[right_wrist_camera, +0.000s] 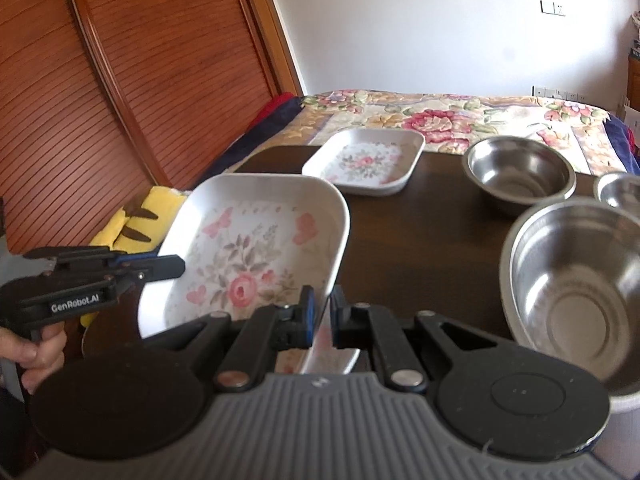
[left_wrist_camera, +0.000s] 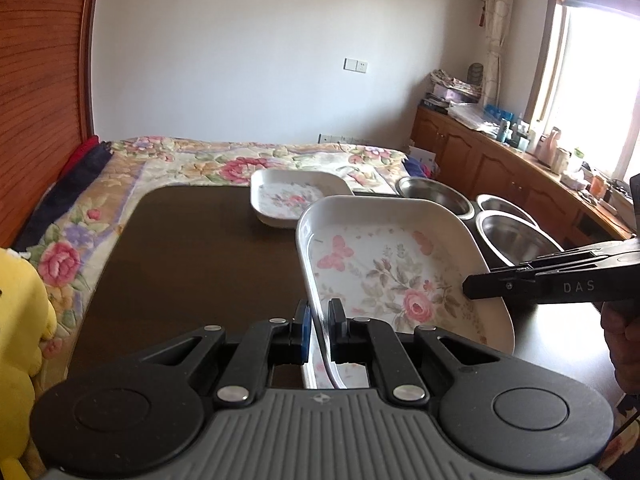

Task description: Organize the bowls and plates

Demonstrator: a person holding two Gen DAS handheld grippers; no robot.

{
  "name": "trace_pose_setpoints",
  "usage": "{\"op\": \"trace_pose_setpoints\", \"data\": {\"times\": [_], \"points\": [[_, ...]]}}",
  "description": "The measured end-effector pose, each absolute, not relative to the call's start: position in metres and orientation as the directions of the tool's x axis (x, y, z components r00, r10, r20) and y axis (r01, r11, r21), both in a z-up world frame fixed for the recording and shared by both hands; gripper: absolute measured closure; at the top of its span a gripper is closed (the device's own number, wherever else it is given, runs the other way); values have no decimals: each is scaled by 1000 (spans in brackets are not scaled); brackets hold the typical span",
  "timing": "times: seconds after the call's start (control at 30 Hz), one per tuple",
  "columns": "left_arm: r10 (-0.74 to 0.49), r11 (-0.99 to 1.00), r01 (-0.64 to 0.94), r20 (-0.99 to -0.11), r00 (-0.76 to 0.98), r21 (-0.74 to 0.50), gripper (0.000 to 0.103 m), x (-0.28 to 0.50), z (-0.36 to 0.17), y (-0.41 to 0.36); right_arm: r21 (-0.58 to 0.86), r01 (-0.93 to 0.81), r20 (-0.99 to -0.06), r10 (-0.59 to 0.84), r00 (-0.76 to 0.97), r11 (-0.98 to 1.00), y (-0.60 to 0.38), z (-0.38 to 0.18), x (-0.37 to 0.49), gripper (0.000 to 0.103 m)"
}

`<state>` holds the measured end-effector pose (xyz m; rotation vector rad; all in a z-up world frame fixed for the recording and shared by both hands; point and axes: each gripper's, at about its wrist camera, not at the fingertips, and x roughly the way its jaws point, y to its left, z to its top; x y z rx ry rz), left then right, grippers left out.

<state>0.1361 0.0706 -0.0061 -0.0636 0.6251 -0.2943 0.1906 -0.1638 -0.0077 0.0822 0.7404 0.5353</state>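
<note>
- I have the left gripper (left_wrist_camera: 319,326) clamped on the left rim of the near plate (left_wrist_camera: 384,276), one finger inside the rim and one outside.
- My right gripper (right_wrist_camera: 323,314) is pinched on the opposite, right rim of that same plate (right_wrist_camera: 256,248), so both hold it by its sides and it sits tilted, its far end raised over the table (left_wrist_camera: 192,248).
- Plates: I count two, both white, rectangular and flower-printed. The second plate (left_wrist_camera: 296,198) lies flat on the table just ahead of the held one, at the far edge.
- Bowls: I count three, all steel. From the right gripper, the big bowl (right_wrist_camera: 576,292) is nearest, just to its right; a middle bowl (right_wrist_camera: 520,170) stands farther ahead, and a third bowl (right_wrist_camera: 620,190) is cut by the frame edge.
- From the left gripper the same three bowls (left_wrist_camera: 508,236) sit ahead and to the right, partly hidden behind the held plate.
- Only the right view shows the left gripper (right_wrist_camera: 176,266) from the side and the hand (right_wrist_camera: 34,354) gripping its handle; only the left view shows the right gripper (left_wrist_camera: 470,286) from the side.
- Only the left view takes in the window (left_wrist_camera: 600,92) and the wooden cabinets (left_wrist_camera: 480,156) far off right.
- Both views show the flowered bedspread (right_wrist_camera: 440,116) beyond the table and a yellow soft toy (right_wrist_camera: 140,216) to the left.
</note>
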Motion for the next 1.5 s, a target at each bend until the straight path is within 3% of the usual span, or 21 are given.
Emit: {"op": "trace_pose_setpoints", "data": {"times": [0.77, 1.5], "points": [[-293, 956, 242, -625, 724, -169, 67, 131, -32, 65, 249, -452, -652, 493, 575, 857, -166, -25, 167, 93], [-281, 960, 226, -622, 731, -167, 67, 138, -34, 69, 185, -459, -643, 460, 612, 869, -164, -25, 161, 89]]}}
